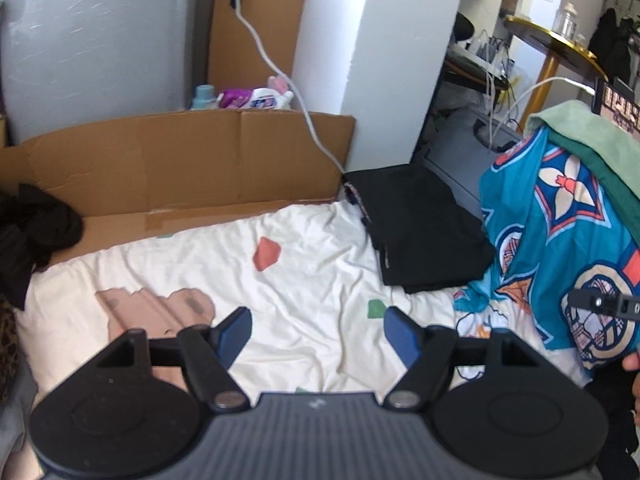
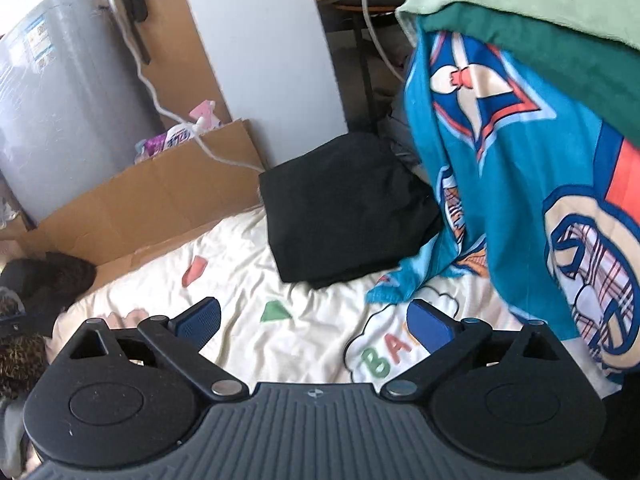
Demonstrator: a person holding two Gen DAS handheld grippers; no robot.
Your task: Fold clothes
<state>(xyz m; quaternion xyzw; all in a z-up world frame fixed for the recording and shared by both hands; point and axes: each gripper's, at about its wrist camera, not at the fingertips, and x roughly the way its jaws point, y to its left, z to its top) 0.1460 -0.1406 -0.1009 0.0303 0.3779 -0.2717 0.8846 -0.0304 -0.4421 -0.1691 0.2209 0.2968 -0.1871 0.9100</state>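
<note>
Lying beyond open right gripper: folded black garment.

Left gripper, right gripper: black linkages, blue pads, grey ribbed bodies, silver pivot pins

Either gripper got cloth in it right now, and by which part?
Nothing is held. The left gripper and right gripper both stand open over the white sheet, with no cloth between their blue pads.
</note>
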